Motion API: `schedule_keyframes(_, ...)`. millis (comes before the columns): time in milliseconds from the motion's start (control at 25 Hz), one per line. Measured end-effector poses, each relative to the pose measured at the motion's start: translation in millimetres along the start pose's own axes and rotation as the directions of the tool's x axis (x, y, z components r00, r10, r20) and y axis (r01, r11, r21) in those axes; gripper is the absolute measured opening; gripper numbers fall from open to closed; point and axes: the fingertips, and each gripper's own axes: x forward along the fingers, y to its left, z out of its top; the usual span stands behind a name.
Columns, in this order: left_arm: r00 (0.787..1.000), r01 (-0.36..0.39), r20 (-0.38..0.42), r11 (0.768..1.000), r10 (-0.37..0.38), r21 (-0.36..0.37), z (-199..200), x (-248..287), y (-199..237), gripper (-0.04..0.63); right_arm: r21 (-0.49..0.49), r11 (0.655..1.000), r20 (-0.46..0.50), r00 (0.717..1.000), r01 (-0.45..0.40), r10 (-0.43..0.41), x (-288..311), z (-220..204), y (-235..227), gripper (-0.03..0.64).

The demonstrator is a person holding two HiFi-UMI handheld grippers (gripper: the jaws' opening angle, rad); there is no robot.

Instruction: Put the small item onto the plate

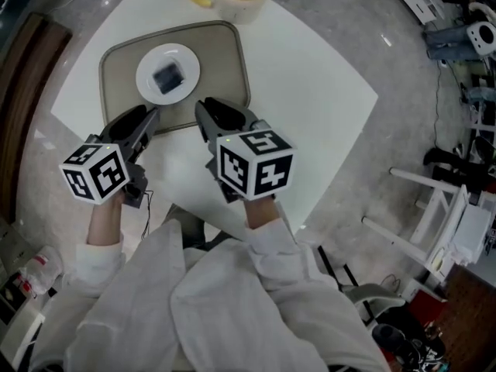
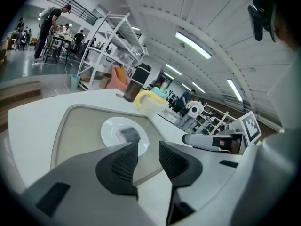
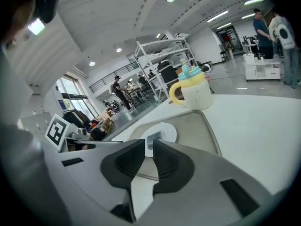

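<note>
Seen from above, a white table holds a grey-beige tray with rounded corners. A round white plate sits inside the tray, towards its left half. The small item, a dark squarish piece, lies in the middle of that plate.

Just past the tray's far edge, near its right corner, stands a pale cup with a yellow handle. It is too close to the top of the head view to tell whether it touches the tray.

A person in white sleeves holds both tools over the tray's near edge. The left gripper points at the left part of that near edge. Its jaws stand well apart, with nothing between them; only the tray and plate show through the gap. The right gripper points at the right part of the near edge. Its jaws are parted by a narrower gap and are also empty.

Neither tool touches the item. A black-and-white marker cube rides on each tool, on the side away from the tray.
</note>
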Motion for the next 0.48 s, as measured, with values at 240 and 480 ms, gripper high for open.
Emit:
schedule_keyframes(240,0.995,0.051,0.082,0.998,-0.054,0.038,-14.9,-17.3,-61.4,0.124,-0.099,0.979,0.064,0.980,-0.180,0.187,-57.8,-0.7,36.7,0.034)
schedule_keyframes(480,0.975,0.094,0.195,0.992,-0.108,0.081,-30.4,-31.9,-142.2,0.084,-0.135,0.957,0.103,0.957,-0.257,0.271,-126.9,-10.5,42.9,0.028)
